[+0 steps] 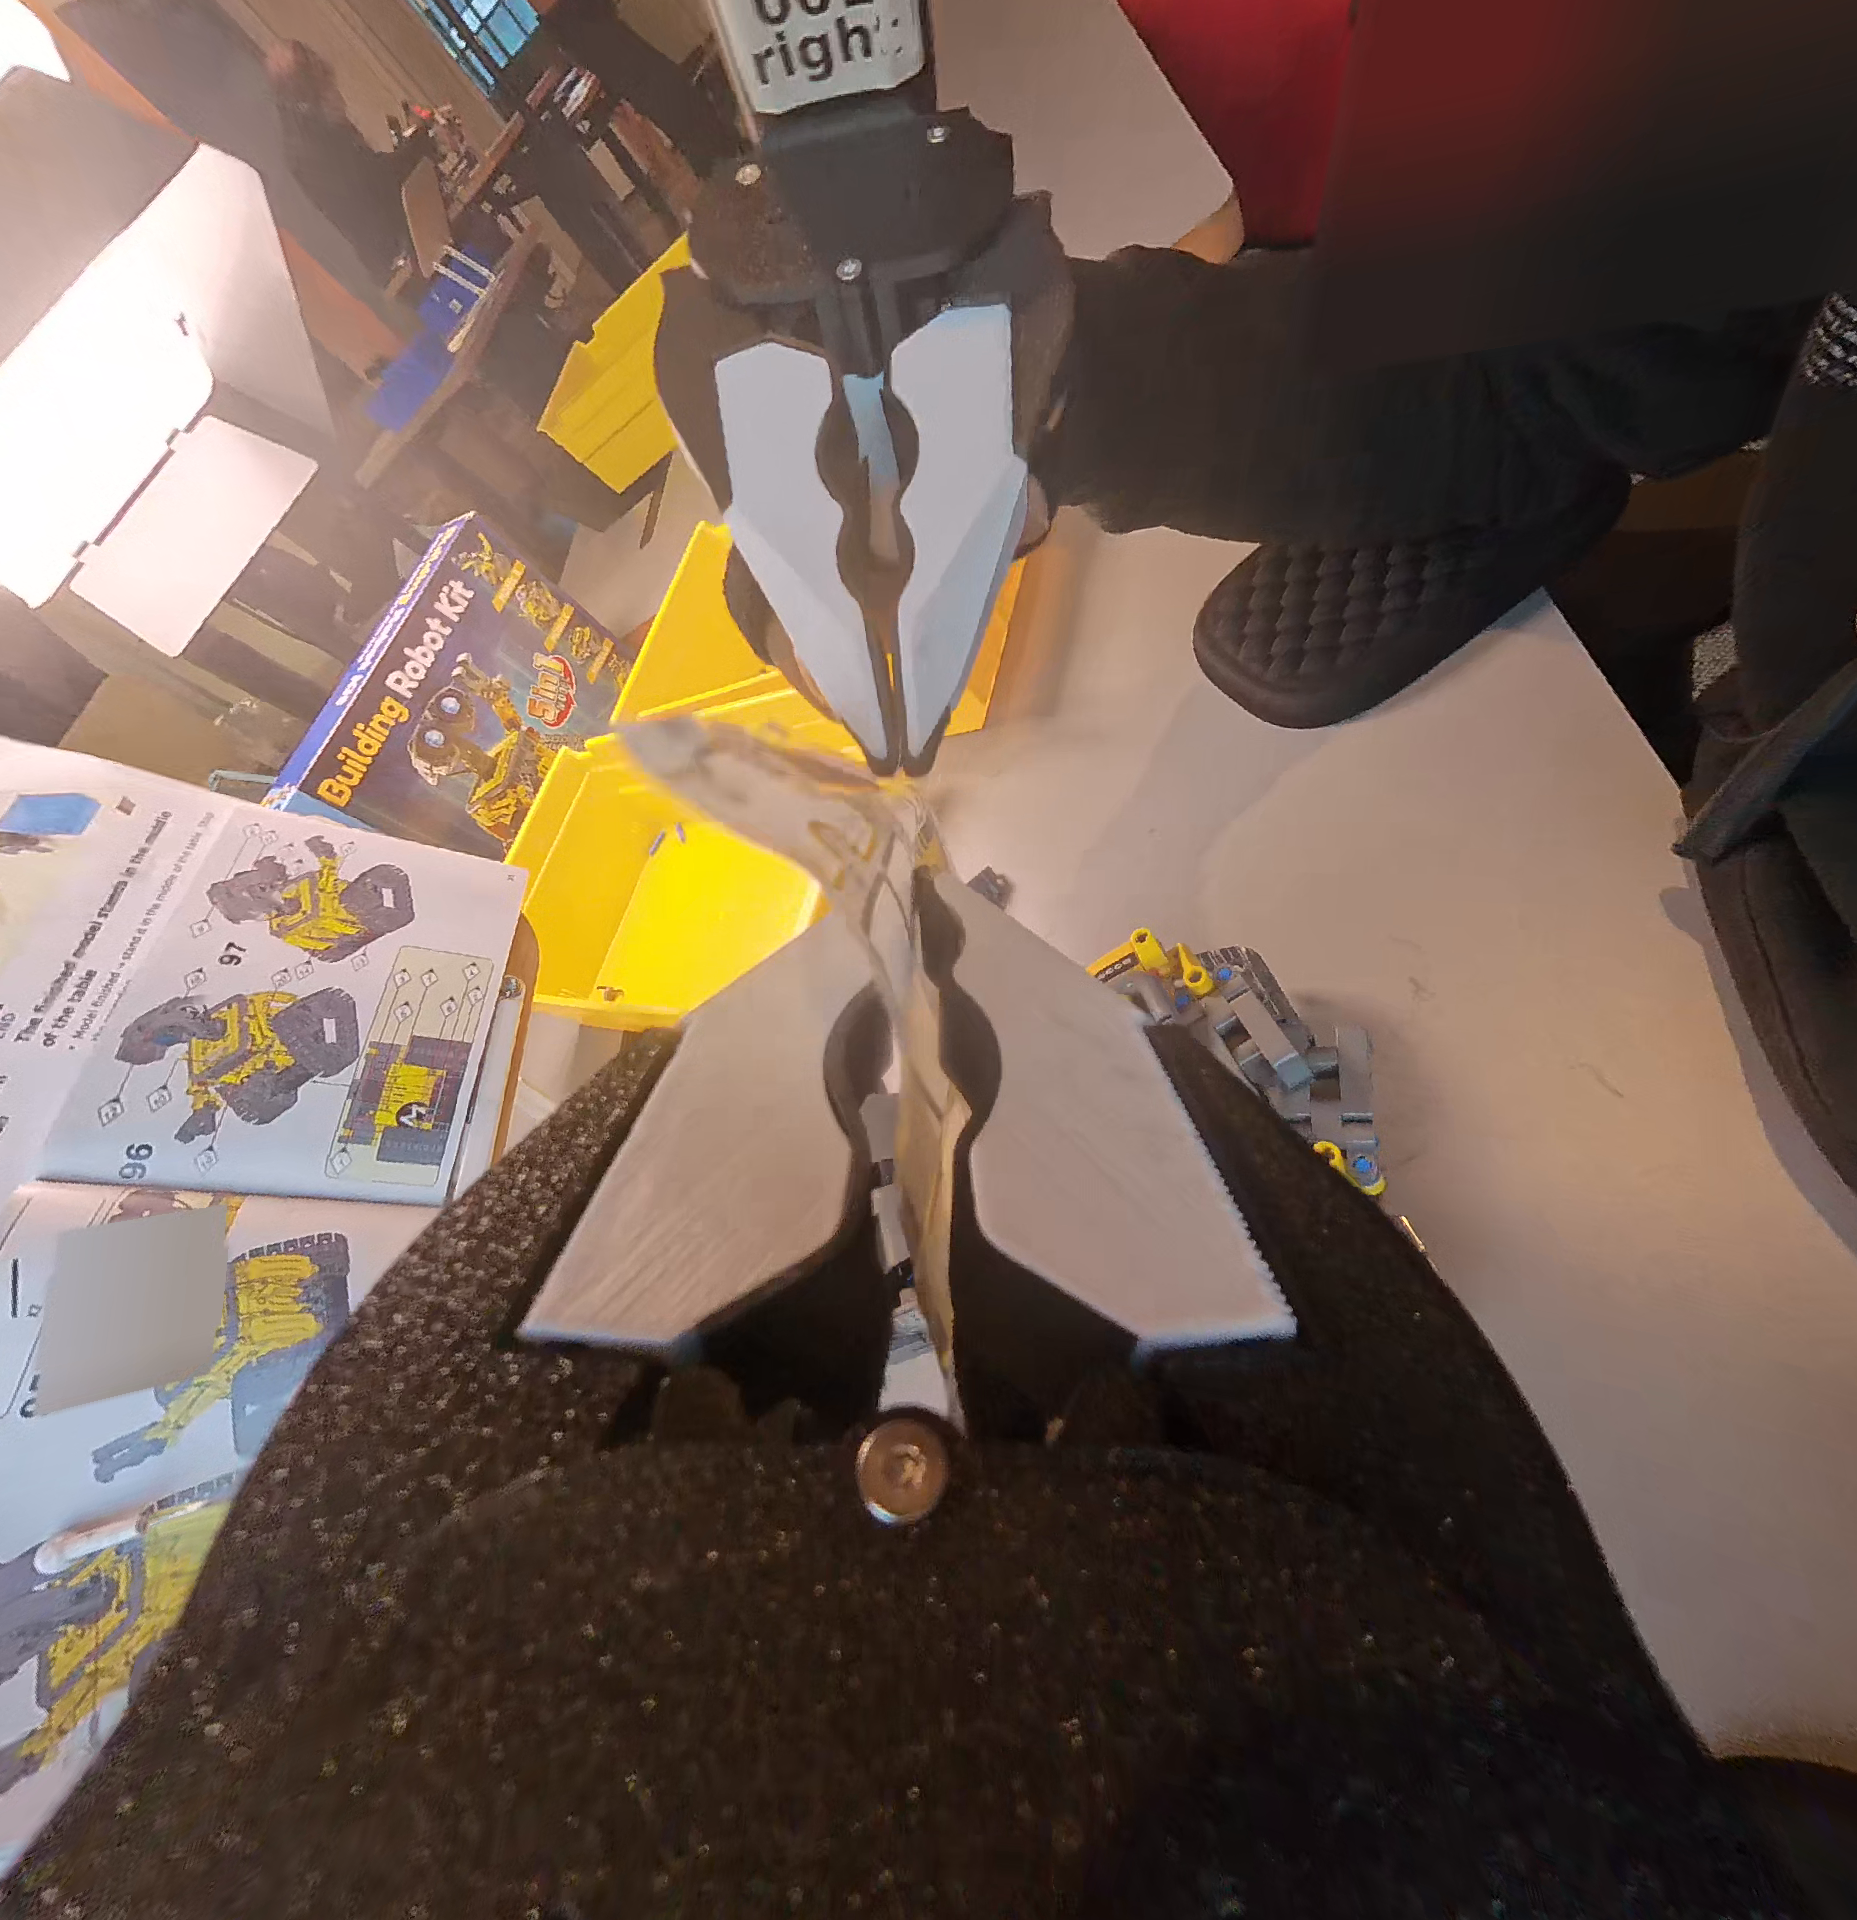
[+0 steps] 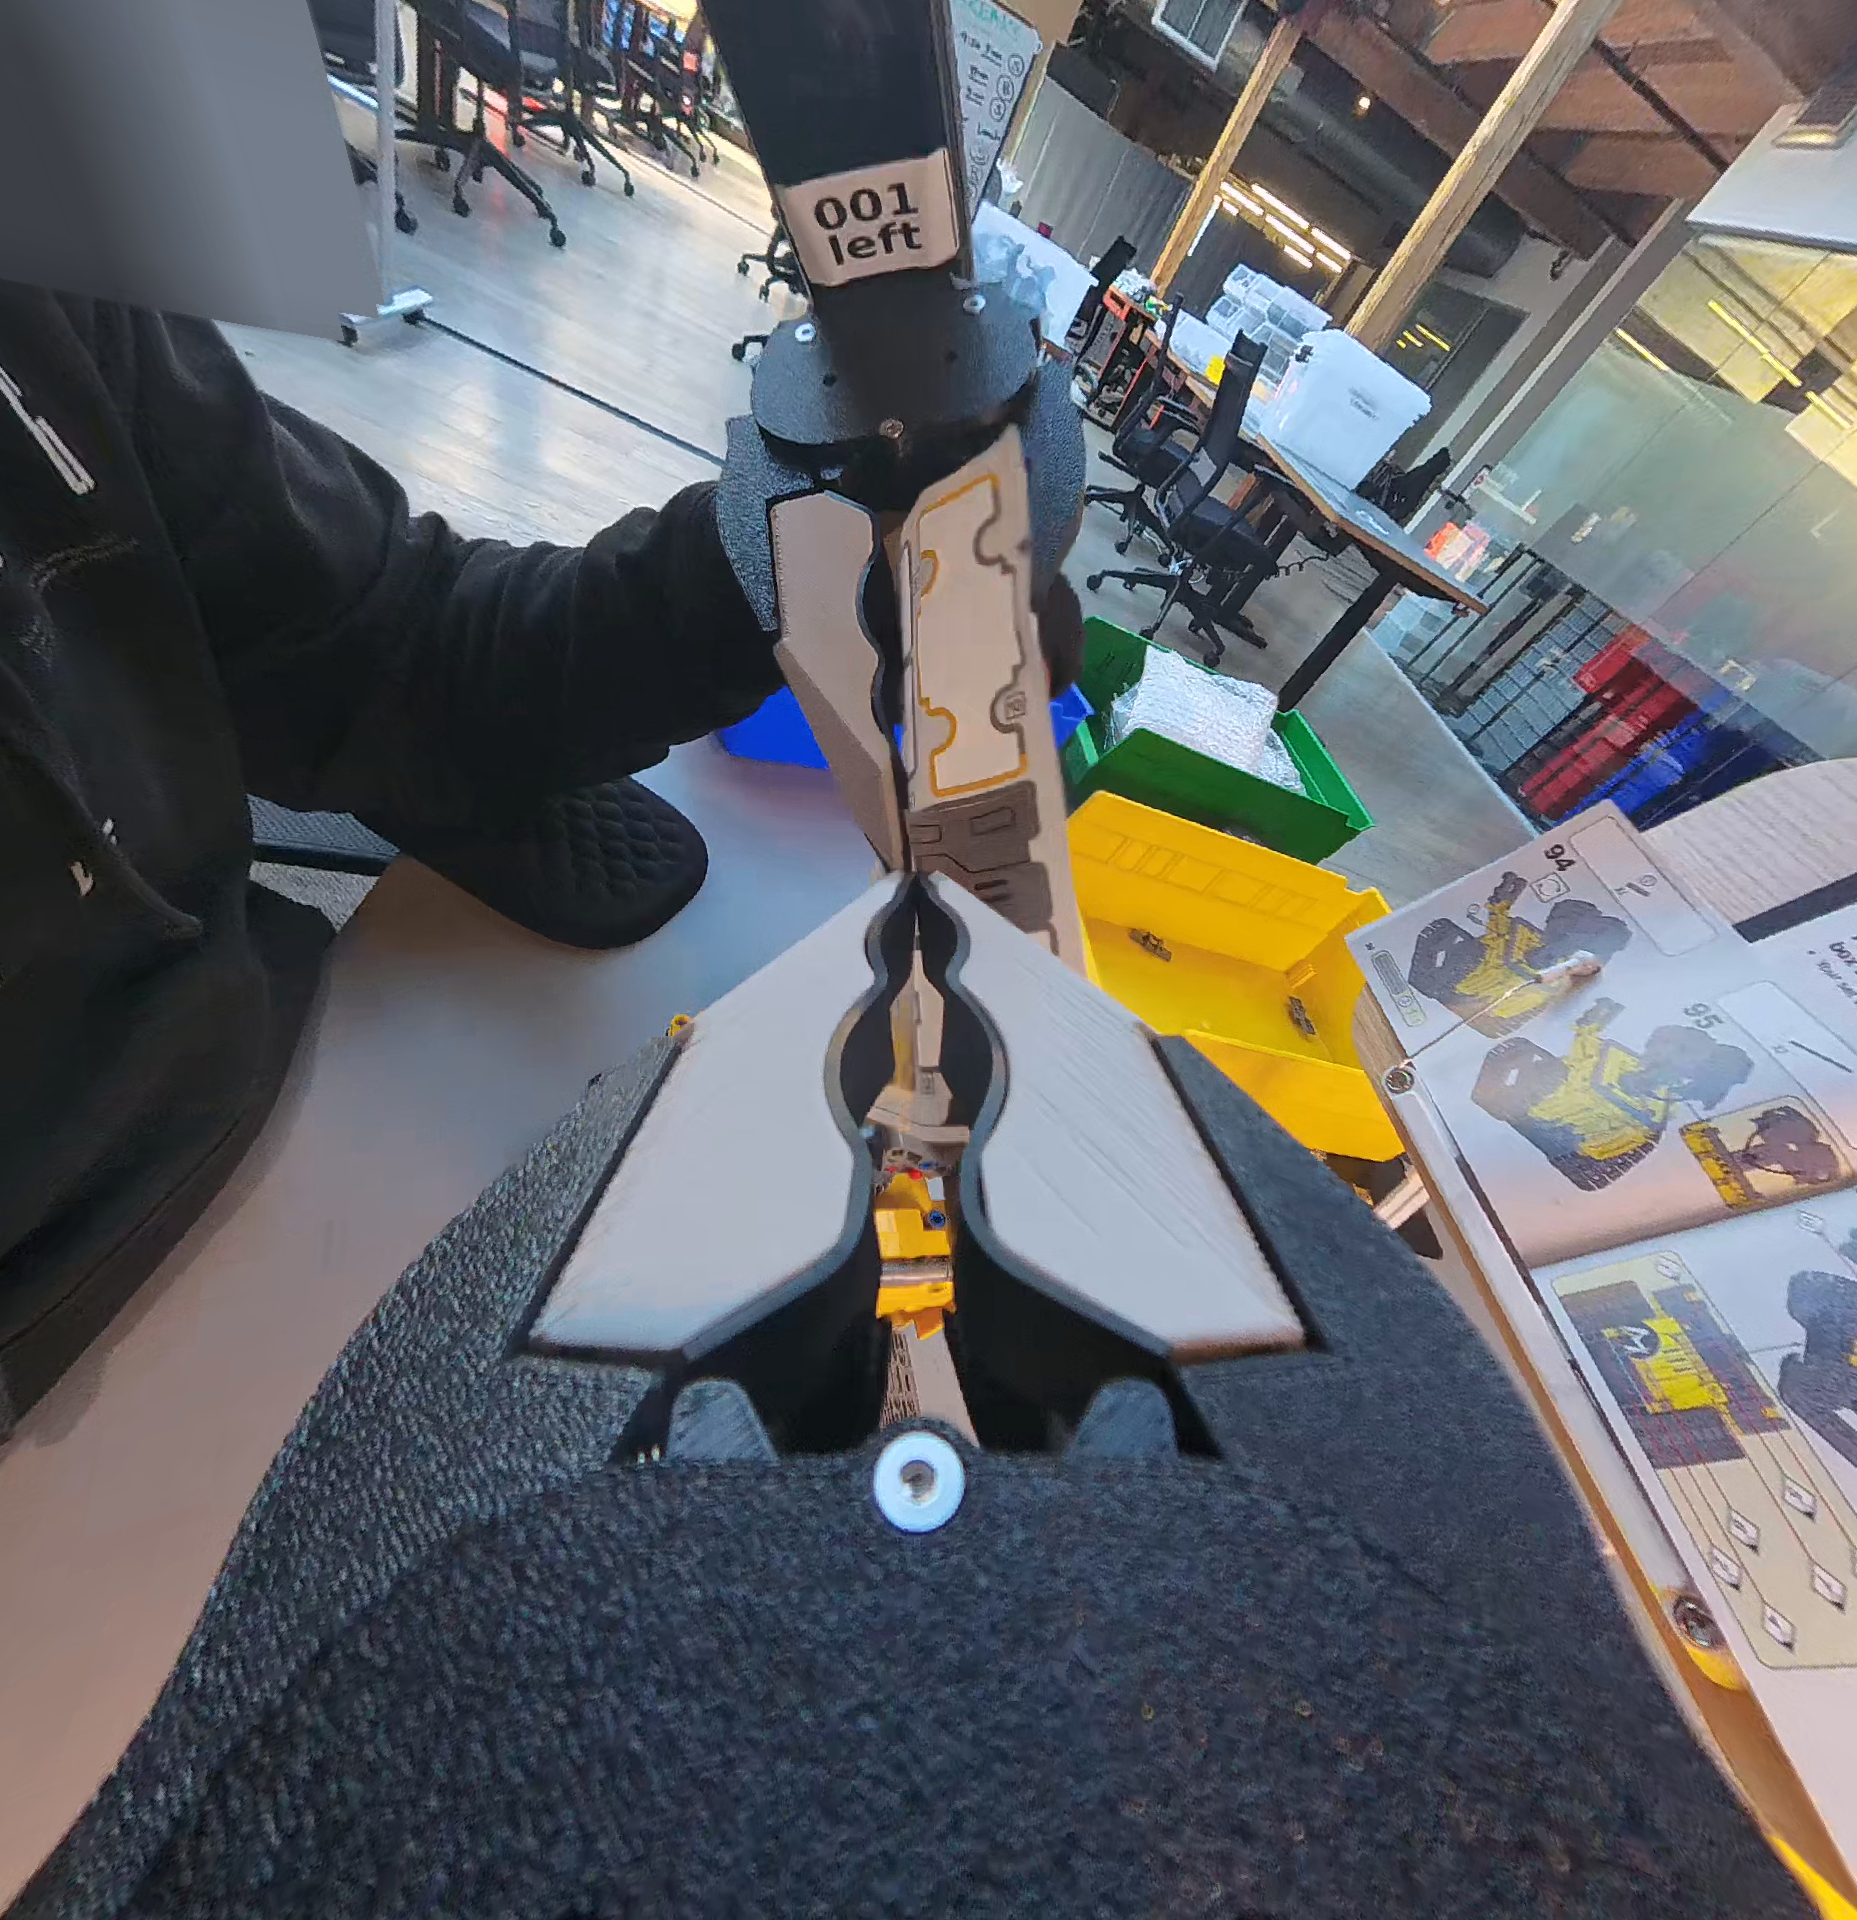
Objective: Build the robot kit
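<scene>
A thin sticker sheet (image 1: 768,779) with yellow-outlined and grey shapes is stretched between both grippers above the white table (image 1: 1423,883). My left gripper (image 1: 919,883) is shut on one end of it, and the sheet runs down between its fingers. My right gripper (image 1: 896,764) comes from above, shut on the sheet tip to tip with the left one. In the right wrist view my right gripper (image 2: 916,888) is shut on the sheet (image 2: 971,665), which lies along the left gripper (image 2: 900,836). A yellow model piece (image 2: 908,1247) shows below between the right fingers.
A yellow bin (image 1: 695,935) stands under the grippers, also in the right wrist view (image 2: 1215,935). Beside it are a blue kit box (image 1: 436,686), an open instruction booklet (image 1: 280,987), a grey and yellow model (image 1: 1277,1039), a green bin (image 2: 1215,769) and a person's black sleeve (image 2: 436,644). The grippers are tip to tip, or close to it.
</scene>
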